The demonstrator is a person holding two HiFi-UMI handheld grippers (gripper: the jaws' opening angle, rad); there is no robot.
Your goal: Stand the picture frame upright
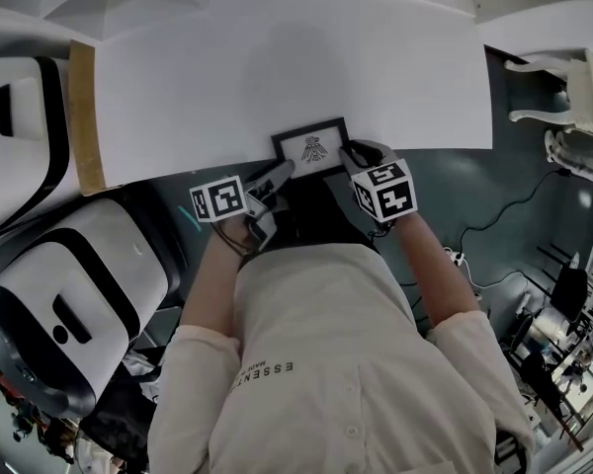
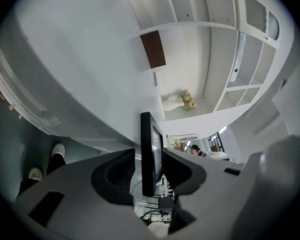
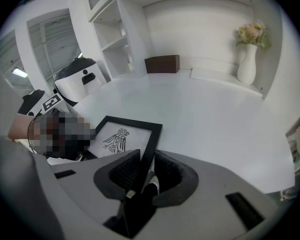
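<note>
White table [image 1: 277,57] fills the middle of the head view, its top bare apart from the one thing at its near edge. At 9 o'clock from it stand two white-and-black machines [image 1: 69,314], and a wooden strip [image 1: 84,117] runs along the table's left side. Dark teal floor [image 1: 514,205] shows at 3 o'clock. In the right gripper view the far side of the table meets white shelving [image 3: 120,34], with a brown box [image 3: 162,64] at 12 o'clock and a white vase [image 3: 247,59] of flowers at 2 o'clock.

The left tool [image 1: 279,174] sits at 7 o'clock of the black picture frame [image 1: 311,146]. In the left gripper view the frame's rim runs edge-on between the jaws. They stand spread around it: one jaw lies against the rim and a thin gap shows at the other.

The picture frame rests at 6 o'clock on the table, right at the near edge, with its bird drawing [image 3: 117,140] facing up. Whether it lies flat or is tipped I cannot tell.

The right tool [image 1: 354,154] sits at 3 o'clock of the frame. Its jaws pinch the frame's right-hand bar near the lower corner, and the dark back of the frame shows just beneath them.
</note>
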